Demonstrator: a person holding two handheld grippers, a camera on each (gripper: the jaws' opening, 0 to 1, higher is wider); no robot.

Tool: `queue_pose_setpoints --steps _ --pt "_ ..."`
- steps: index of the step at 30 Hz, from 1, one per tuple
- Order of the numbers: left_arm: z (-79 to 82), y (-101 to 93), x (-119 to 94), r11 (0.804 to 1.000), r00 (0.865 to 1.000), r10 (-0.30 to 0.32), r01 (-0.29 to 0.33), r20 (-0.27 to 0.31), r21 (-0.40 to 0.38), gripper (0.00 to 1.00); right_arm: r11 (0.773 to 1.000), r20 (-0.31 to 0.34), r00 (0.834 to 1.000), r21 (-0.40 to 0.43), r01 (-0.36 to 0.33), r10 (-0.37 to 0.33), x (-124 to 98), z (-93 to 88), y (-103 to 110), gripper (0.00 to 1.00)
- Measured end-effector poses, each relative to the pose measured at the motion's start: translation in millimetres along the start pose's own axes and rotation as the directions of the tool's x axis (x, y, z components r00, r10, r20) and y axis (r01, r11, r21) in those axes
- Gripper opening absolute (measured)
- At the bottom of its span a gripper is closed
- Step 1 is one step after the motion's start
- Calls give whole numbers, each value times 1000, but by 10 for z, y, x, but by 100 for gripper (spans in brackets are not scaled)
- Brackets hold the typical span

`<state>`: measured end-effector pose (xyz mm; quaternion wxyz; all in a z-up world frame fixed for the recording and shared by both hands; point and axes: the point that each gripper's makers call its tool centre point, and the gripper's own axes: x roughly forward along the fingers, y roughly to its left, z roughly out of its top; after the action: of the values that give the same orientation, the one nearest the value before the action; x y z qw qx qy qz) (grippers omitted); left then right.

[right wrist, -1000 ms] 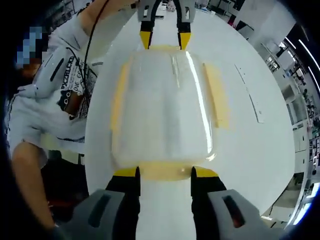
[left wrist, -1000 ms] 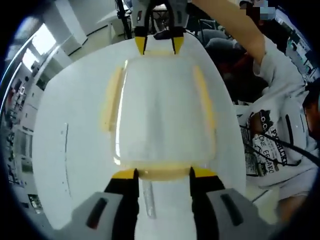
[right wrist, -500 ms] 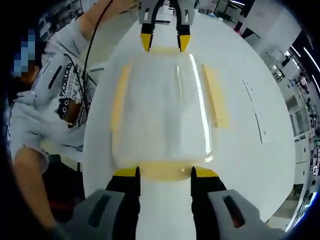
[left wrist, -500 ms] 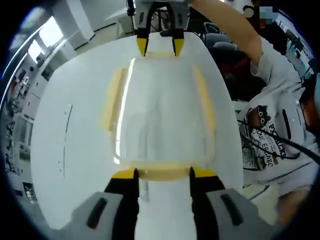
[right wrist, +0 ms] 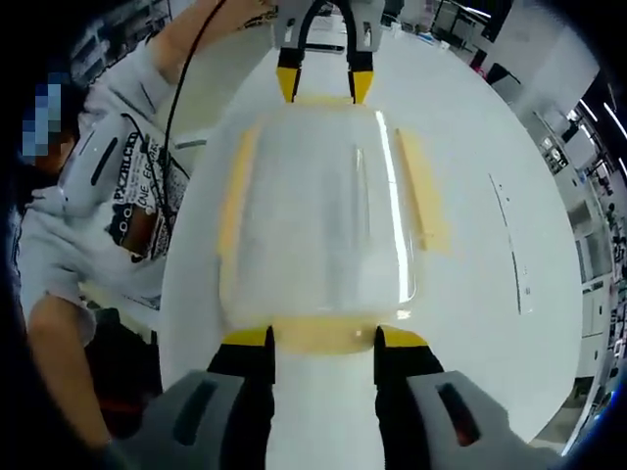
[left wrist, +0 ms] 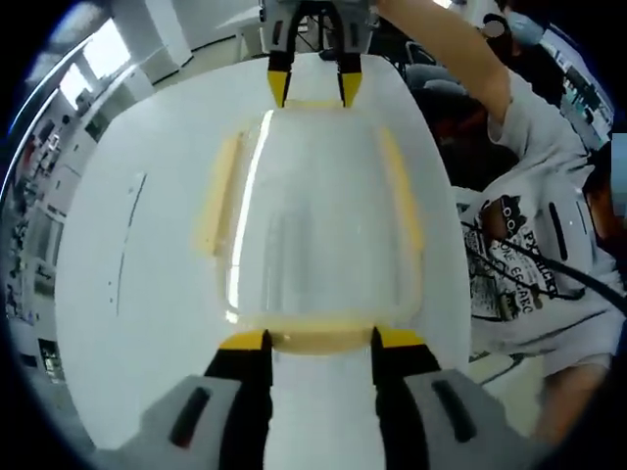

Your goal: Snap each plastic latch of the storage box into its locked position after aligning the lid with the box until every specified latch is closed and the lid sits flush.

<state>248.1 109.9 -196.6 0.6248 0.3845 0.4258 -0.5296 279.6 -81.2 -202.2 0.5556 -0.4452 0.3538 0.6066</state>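
Note:
A translucent storage box [left wrist: 318, 215] with its lid on lies on the white table [left wrist: 127, 323], seen lengthways in both views. My left gripper [left wrist: 320, 340] stands open, its yellow-tipped jaws flanking the near end latch [left wrist: 318, 338]. The right gripper [left wrist: 313, 86] flanks the far end latch from the opposite side. In the right gripper view my right gripper [right wrist: 323, 338] is open around its own end latch [right wrist: 323, 336], and the left gripper [right wrist: 323, 83] sits at the far end. Yellow side latches [left wrist: 217, 191] [left wrist: 404, 191] lie flat against the long sides.
A person in a grey printed top [left wrist: 529, 264] stands at the table's edge, with an arm [left wrist: 451, 49] reaching to the far gripper. A thin dark line [right wrist: 511, 240] marks the table beside the box. Shelves and windows ring the room.
The box keeps its place between both pairs of jaws. The table line and the room behind have drifted in both views, so grippers and box have shifted slightly over the table.

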Motion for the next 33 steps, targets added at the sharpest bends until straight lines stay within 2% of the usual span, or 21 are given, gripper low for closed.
queue_pose_setpoints --steps 8,17,28,33 --pt "-181 3 -111 1000 1000 -2 2 -11 -15 39 1000 20 1000 5 -18 18 31 235 -19 38" --pt "-338 -8 -78 1000 999 -13 12 -33 -24 39 1000 29 999 1 -28 27 119 354 -11 38" --pt "-399 26 -30 999 998 -27 25 -57 -27 39 999 17 999 14 -41 41 201 353 26 38" --pt "-399 19 11 999 998 -28 26 -50 -30 39 999 -1 999 11 -35 35 271 323 26 39"
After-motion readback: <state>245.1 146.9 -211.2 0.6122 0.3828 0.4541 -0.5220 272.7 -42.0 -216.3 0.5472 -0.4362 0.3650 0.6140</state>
